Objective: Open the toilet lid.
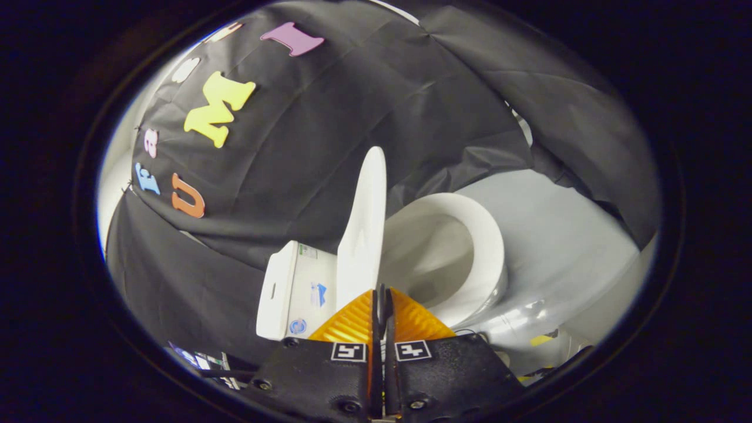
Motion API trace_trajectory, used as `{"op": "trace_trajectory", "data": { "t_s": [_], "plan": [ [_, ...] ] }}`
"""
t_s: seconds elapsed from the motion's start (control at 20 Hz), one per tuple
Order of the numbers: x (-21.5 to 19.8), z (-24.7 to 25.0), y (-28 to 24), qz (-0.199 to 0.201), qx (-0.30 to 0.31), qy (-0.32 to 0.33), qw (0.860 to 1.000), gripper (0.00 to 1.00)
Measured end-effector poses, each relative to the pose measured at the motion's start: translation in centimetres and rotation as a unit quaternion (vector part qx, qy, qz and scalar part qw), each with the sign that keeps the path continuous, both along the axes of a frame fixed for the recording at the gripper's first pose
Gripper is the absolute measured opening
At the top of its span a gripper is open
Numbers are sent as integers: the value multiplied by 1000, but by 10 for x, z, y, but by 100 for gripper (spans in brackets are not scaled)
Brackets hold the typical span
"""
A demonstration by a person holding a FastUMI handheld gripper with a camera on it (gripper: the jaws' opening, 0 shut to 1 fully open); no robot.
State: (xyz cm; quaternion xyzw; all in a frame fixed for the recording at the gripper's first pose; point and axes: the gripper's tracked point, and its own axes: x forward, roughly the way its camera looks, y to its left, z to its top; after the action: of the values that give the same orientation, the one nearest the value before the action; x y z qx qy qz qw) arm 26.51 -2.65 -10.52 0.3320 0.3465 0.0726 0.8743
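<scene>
We see the toilet bowl (470,235) uncovered, rim bare; toilet lid (364,229) stands raised beside the bowl, leaning toward the tank (294,291), so opening looks essentially done; gripper (382,294) fingers closed together, nothing visibly between them, just before the lid's lower edge.

Black cloth wall (352,117) w/ folds, glossy white floor (558,247)

No readable text. Toilet tank (296,294) carries a few small stickers — too small and blurred to make out. Gripper (382,292), fingers closed together with nothing between them, has two square black-and-white marker tags — patterns, not text.
</scene>
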Motion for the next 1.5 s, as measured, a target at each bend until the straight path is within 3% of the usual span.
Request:
{"op": "trace_trajectory", "data": {
  "t_s": [0.35, 1.5],
  "plan": [
    [-1, 27, 28, 17, -91, -7, 996, 5],
    [-7, 88, 113, 34, -164, -30, 985, 8]
  ]
}}
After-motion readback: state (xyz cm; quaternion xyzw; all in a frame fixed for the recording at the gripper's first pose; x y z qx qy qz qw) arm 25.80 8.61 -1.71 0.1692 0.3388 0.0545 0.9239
